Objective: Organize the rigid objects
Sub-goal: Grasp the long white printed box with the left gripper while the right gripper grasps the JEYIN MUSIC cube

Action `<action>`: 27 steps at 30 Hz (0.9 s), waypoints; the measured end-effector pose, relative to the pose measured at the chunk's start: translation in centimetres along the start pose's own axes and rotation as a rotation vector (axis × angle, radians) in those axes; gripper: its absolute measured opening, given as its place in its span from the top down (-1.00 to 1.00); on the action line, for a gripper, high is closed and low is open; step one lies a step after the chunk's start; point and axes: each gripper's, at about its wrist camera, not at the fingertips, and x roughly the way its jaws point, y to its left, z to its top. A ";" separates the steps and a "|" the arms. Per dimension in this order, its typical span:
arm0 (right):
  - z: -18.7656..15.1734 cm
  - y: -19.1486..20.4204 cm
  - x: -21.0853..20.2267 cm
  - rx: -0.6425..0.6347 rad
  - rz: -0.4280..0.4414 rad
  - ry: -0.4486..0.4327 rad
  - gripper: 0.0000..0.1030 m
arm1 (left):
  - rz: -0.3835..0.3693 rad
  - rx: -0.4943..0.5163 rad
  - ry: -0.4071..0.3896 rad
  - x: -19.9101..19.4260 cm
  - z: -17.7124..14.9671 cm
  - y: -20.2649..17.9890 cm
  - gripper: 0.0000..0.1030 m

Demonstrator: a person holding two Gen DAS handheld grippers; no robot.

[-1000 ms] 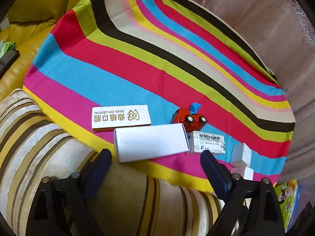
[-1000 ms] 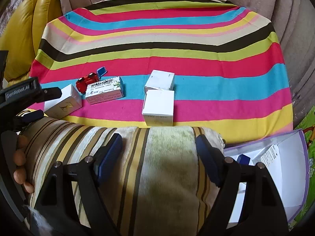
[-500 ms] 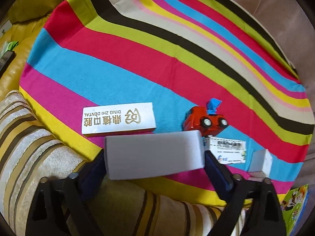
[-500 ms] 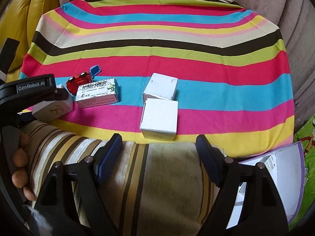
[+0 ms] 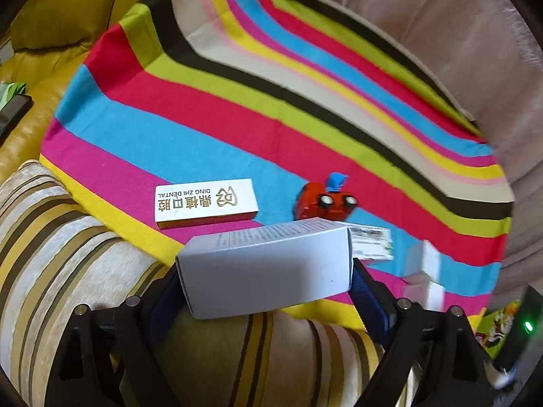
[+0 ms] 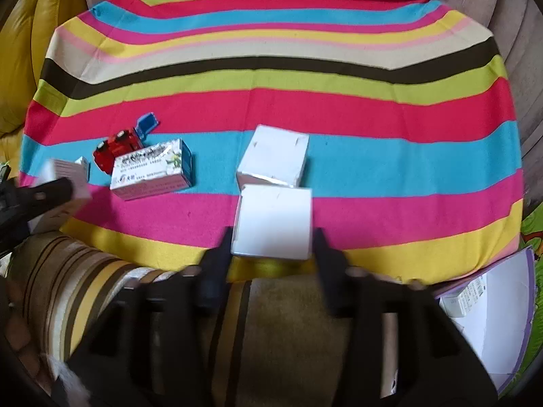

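Striped cloth point(image 6: 339, 112), multicoloured bands, spread over a cushioned seat; bears all loose items.

Long white carton point(image 5: 268, 268): held crosswise in the left gripper point(image 5: 266, 283), one dark pad at each short end, raised off the cloth near its front edge. Jaws have just been closing, with the carton between them, and stand wide on it.

Square white box point(image 6: 273, 224): clamped by the right gripper point(image 6: 271, 240), whose jaws have just snapped in against its two sides; the box sits on the pink and yellow bands at the front edge of the cloth.

Second square white box point(image 6: 275, 157): just behind the first, touching or nearly so, on the blue band.

Printed medicine carton point(image 6: 152, 169): lying flat on the blue and pink bands, left of the square boxes.

Red toy car point(image 6: 117, 149): just behind the printed carton, close against it, with a small blue part point(image 6: 146, 123) at its rear.

White box with gold lettering point(image 5: 203, 201): flat on the pink band, apart from the car.

Open white container with purple rim point(image 6: 492, 308): beside the seat at lower right, holding at least one small white labelled carton point(image 6: 461, 298); other contents cannot be made out.
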 end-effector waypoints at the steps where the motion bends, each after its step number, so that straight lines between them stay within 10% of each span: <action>1: 0.0 0.0 -0.1 0.001 0.001 -0.005 0.12 | -0.011 0.015 -0.022 -0.7 -0.4 0.0 -0.75; 27: -2.3 -0.4 -4.4 -0.006 0.042 -0.114 0.13 | -0.094 0.272 -0.110 -4.5 -4.9 -3.4 -0.74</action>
